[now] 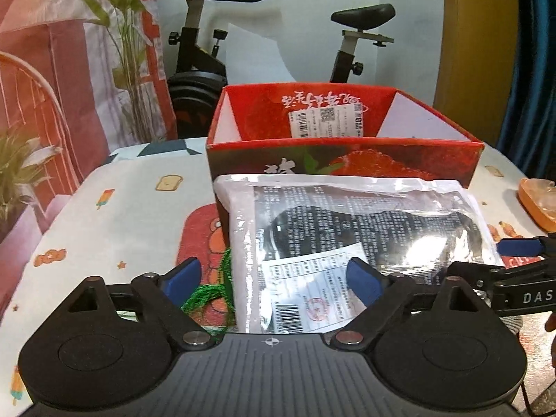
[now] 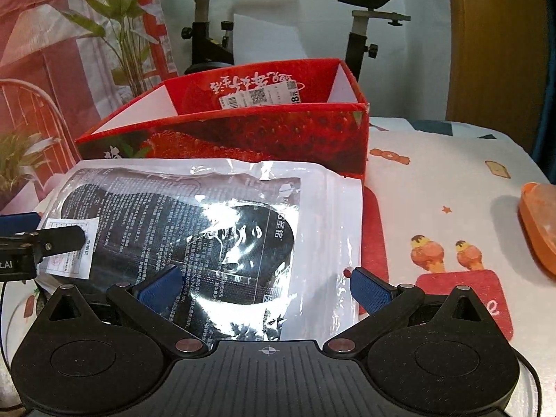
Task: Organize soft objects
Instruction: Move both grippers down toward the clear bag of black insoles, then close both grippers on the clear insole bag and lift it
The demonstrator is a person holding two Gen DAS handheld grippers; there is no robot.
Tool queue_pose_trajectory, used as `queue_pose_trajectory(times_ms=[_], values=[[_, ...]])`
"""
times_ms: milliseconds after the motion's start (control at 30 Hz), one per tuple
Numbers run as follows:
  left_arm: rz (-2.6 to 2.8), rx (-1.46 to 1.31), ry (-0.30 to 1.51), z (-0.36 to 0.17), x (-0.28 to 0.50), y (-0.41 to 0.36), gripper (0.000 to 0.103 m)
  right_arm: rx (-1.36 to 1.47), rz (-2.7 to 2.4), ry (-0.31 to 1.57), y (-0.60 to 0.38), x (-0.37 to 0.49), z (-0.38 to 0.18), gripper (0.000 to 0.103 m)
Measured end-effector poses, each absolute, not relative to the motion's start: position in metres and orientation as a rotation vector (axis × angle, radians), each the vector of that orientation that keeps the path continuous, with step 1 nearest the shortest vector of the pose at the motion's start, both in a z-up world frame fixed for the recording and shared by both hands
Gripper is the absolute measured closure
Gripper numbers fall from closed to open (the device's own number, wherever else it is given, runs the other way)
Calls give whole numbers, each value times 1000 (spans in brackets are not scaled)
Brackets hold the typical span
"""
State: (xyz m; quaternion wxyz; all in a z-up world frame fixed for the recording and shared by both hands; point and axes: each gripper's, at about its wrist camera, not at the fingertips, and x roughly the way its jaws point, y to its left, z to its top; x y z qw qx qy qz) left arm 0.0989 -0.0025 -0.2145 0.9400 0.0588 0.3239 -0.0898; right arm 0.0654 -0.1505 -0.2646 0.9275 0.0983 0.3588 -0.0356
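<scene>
Packet: a clear plastic packet with something dark and soft inside lies flat on the table, its far edge touching the front wall of the red box.
Left claw: the left gripper has its jaws wide apart, straddling the packet's near corner with the paper label; nothing is pinched yet.
Right claw: the right gripper is just as wide open, set over the packet's other near edge and holding nothing (two claws probably because a floppy packet sags from one).
Box: the red box stands open-topped right behind, likely the place to put it.
Strand: some green string peeks out beside the packet.
Surroundings: printed tablecloth; orange dish well apart at right.
</scene>
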Motion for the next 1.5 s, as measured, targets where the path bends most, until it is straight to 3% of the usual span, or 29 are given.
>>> queue_pose_trajectory(times_ms=[800, 1033, 1500], values=[[-269, 21, 701, -226, 96, -1, 15, 228, 31, 687, -161, 75, -259, 0], [-237, -2, 687, -208, 102, 18, 46, 175, 69, 702, -156, 81, -256, 0], [-280, 48, 726, -206, 128, 11, 46, 316, 66, 749, -172, 84, -266, 0]])
